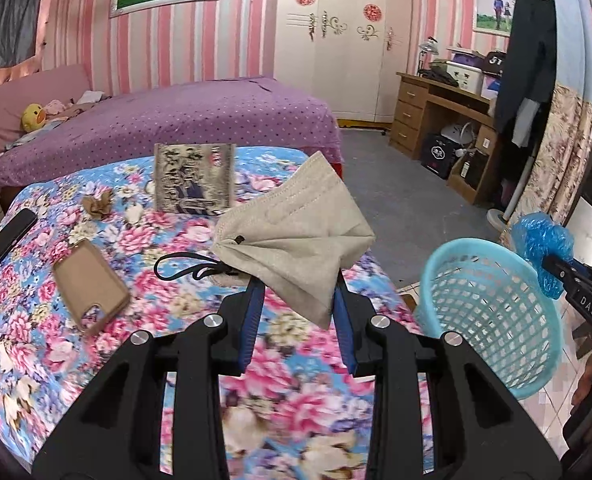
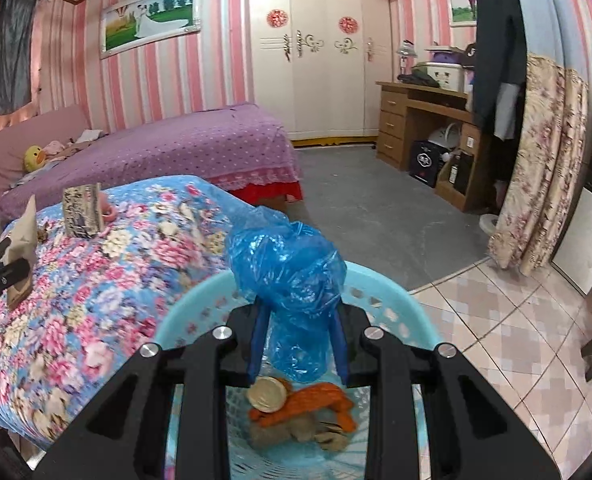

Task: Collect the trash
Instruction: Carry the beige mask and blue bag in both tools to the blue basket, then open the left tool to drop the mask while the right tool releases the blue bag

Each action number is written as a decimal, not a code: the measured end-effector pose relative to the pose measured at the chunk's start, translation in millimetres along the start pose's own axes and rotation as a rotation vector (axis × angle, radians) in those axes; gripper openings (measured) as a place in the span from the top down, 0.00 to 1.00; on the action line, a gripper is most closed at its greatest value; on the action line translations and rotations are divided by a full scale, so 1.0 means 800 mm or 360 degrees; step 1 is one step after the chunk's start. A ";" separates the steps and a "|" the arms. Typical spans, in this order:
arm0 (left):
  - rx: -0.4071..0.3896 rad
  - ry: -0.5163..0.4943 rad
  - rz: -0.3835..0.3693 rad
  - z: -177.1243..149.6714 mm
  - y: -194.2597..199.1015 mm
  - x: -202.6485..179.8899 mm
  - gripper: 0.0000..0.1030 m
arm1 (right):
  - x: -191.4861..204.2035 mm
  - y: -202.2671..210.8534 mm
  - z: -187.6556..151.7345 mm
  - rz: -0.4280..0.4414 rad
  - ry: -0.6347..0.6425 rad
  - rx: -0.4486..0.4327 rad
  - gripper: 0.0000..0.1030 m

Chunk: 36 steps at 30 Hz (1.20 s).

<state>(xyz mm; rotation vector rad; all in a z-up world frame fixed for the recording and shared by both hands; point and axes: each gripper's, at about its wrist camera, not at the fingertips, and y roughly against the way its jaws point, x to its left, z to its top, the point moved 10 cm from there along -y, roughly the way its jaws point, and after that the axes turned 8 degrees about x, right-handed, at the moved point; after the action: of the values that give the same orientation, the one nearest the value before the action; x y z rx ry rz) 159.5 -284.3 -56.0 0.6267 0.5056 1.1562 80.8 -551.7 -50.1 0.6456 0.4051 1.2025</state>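
My left gripper (image 1: 298, 280) is shut on a beige face mask (image 1: 296, 236), held above the floral cloth with its black ear loop (image 1: 183, 268) trailing left. To the right stands a turquoise basket (image 1: 468, 244). My right gripper (image 2: 298, 300) is shut on a crumpled blue plastic bag (image 2: 287, 272), held over the basket's (image 2: 392, 292) mouth. In the left wrist view the right gripper (image 1: 556, 268) and the bag (image 1: 544, 248) sit at the basket's far rim. Orange peel (image 2: 308, 402) and a round lid (image 2: 267, 394) lie in the basket.
On the floral cloth (image 1: 167, 320) lie a dark phone (image 1: 9, 236), a brown phone case (image 1: 89, 284), crumpled brown paper (image 1: 97, 204) and a printed packet (image 1: 193, 178). A purple bed (image 1: 183, 116) stands behind. A wooden desk (image 1: 440, 108) and a hanging coat (image 1: 528, 60) are at right.
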 end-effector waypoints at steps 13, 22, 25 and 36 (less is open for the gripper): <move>0.0053 -0.0026 -0.0109 -0.012 -0.025 -0.074 0.69 | -0.055 -0.004 -0.014 -0.0066 -0.0017 0.0022 0.73; 0.0079 -0.0140 -0.0212 -0.025 -0.051 -0.138 0.68 | -0.083 -0.009 -0.017 -0.0115 -0.0075 0.0029 0.73; 0.0089 -0.0211 -0.0249 -0.028 -0.061 -0.166 0.68 | -0.094 -0.010 -0.015 -0.0116 -0.0112 0.0024 0.73; 0.0070 -0.0308 -0.0320 -0.027 -0.071 -0.208 0.24 | -0.114 -0.020 -0.016 -0.0144 -0.0171 0.0035 0.73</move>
<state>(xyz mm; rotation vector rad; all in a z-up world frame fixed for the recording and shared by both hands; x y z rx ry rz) 129.3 -452.3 -102.5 0.7019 0.4191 0.8866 55.3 -638.1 -73.9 0.7002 0.3542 1.0738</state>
